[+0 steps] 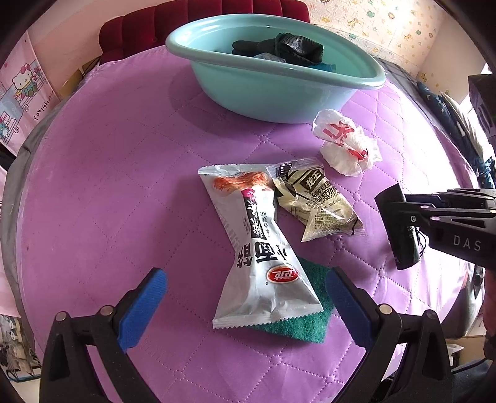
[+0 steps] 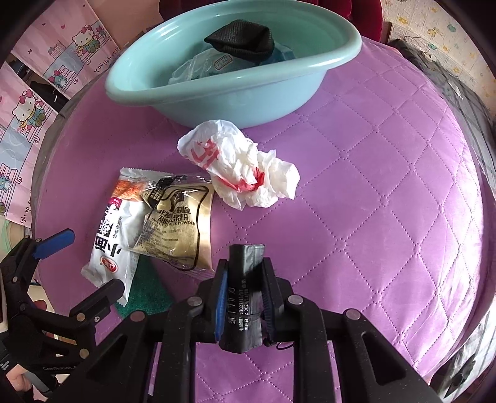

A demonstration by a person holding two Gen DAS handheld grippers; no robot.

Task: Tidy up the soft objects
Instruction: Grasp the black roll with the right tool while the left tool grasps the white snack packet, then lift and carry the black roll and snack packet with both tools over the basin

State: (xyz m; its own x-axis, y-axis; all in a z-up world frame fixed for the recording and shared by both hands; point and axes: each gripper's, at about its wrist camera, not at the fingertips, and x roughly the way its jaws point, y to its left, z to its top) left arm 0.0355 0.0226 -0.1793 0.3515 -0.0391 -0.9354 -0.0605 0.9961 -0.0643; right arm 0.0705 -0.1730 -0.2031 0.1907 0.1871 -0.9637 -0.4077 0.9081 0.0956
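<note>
My right gripper [image 2: 245, 263] is shut on a small black packet [image 2: 245, 297], held just above the purple quilted cover; in the left wrist view it [image 1: 403, 217] comes in from the right. Open, my left gripper [image 1: 245, 279] hovers over a white snack bag [image 1: 263, 248] that lies on a green scouring pad [image 1: 297, 325]. A beige soy milk powder sachet [image 1: 316, 201] overlaps the bag's right side. Beyond it a crumpled white plastic bag with red print [image 1: 344, 142] lies before the teal basin [image 1: 248, 90]. The basin holds a black cloth [image 1: 288, 48] and some wrappers.
The purple quilted cover [image 1: 108, 186] spans a round surface that drops off at left and right. A red padded chair back [image 1: 186, 24] stands behind the basin. Pink cartoon sheets [image 1: 21, 93] hang at the left. Dark fabric [image 2: 449, 80] lies at the right edge.
</note>
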